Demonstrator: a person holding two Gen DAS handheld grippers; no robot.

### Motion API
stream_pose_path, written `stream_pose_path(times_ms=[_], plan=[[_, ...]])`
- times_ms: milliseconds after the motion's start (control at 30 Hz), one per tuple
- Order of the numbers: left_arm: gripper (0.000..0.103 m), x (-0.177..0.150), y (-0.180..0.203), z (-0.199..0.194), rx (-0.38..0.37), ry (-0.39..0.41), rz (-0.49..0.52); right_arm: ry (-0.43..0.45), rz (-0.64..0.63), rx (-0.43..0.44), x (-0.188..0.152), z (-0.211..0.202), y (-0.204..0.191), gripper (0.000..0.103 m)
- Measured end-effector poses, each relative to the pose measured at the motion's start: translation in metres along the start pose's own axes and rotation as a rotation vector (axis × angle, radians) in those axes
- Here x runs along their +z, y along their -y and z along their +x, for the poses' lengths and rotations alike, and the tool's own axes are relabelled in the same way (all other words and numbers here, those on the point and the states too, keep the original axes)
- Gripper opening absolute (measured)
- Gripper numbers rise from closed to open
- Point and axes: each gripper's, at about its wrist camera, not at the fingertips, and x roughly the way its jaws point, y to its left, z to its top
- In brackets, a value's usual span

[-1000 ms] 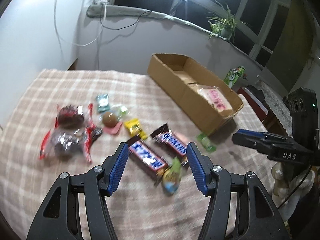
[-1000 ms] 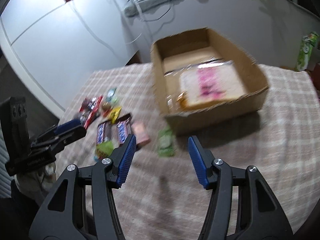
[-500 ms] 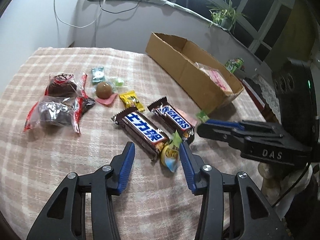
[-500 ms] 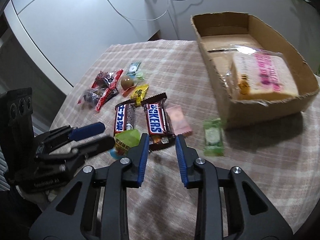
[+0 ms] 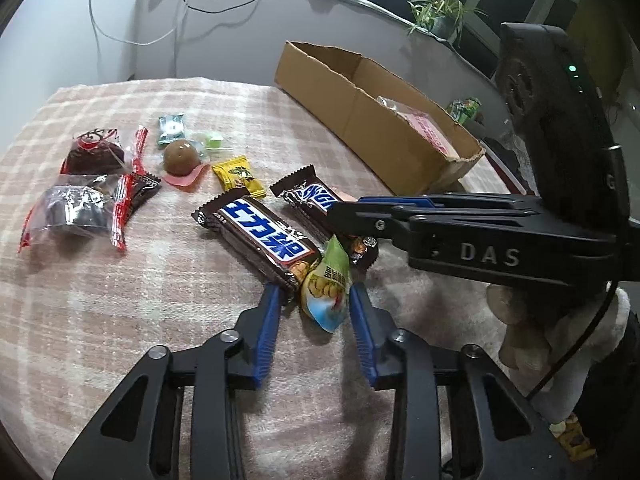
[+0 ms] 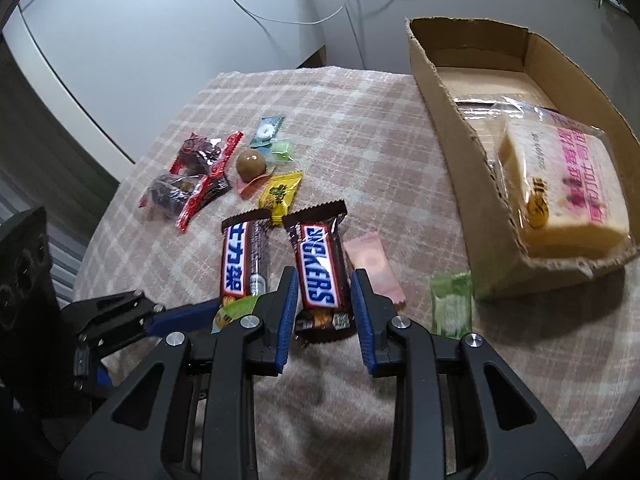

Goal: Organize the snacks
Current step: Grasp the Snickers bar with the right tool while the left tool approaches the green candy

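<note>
The left gripper has its jaws closing around a green peanut packet lying on the plaid-covered desk, the pads not yet pressing it. The right gripper has its jaws clamped on the near end of a Snickers bar. A cardboard box beside them holds a wrapped cake.

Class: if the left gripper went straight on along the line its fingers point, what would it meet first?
Most likely the green peanut packet, already between the closing fingers of the left gripper. Just beyond lies the blue-labelled chocolate bar; depth is unclear.
</note>
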Motion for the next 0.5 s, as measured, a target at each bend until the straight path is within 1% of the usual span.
stream_pose_path(times_ms=[167,300,500], plan=[[0.025,0.000,0.003,0.003,0.001,0.005,0.014,-0.017,-0.014,-0.002,0.007,0.011,-0.003,0.029],[0.024,0.001,0.006,0.005,0.005,0.011,0.025,-0.031,-0.038,-0.017,0.012,0.015,-0.007,0.029],[0.022,0.000,0.005,0.005,0.002,0.018,0.023,-0.078,-0.079,-0.041,0.017,0.026,-0.011,0.032]])
